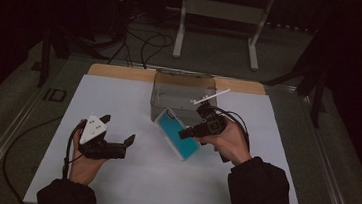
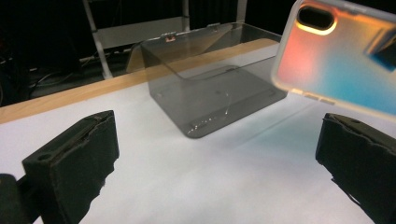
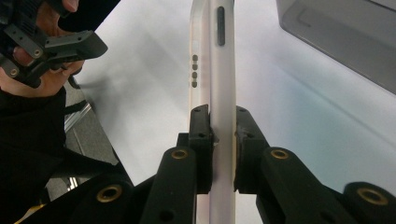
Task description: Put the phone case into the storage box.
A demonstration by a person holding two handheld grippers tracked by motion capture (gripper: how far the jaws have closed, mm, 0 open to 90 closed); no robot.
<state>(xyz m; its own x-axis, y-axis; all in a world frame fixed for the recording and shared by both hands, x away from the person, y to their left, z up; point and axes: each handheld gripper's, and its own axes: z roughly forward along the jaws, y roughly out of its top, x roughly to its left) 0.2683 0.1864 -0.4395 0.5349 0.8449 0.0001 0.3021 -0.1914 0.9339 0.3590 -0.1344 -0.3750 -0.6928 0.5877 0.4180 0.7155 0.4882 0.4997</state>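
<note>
A phone case (image 1: 177,133) with a teal inside and a white rim hangs above the white sheet, and my right gripper (image 1: 189,131) is shut on its right edge. In the right gripper view the case (image 3: 219,70) runs edge-on between the two closed jaws (image 3: 222,144). Its iridescent pink-to-blue back (image 2: 336,60) shows at the upper right of the left gripper view. My left gripper (image 1: 115,133) is open at the left of the sheet, held in a hand, with nothing between its fingers (image 2: 74,163).
A clear grey plastic box (image 1: 182,93) stands at the back middle of the white sheet (image 1: 126,177), just behind the case. A wooden table edge (image 1: 116,71) runs behind it. Cables and a white metal stand (image 1: 217,15) lie on the floor beyond.
</note>
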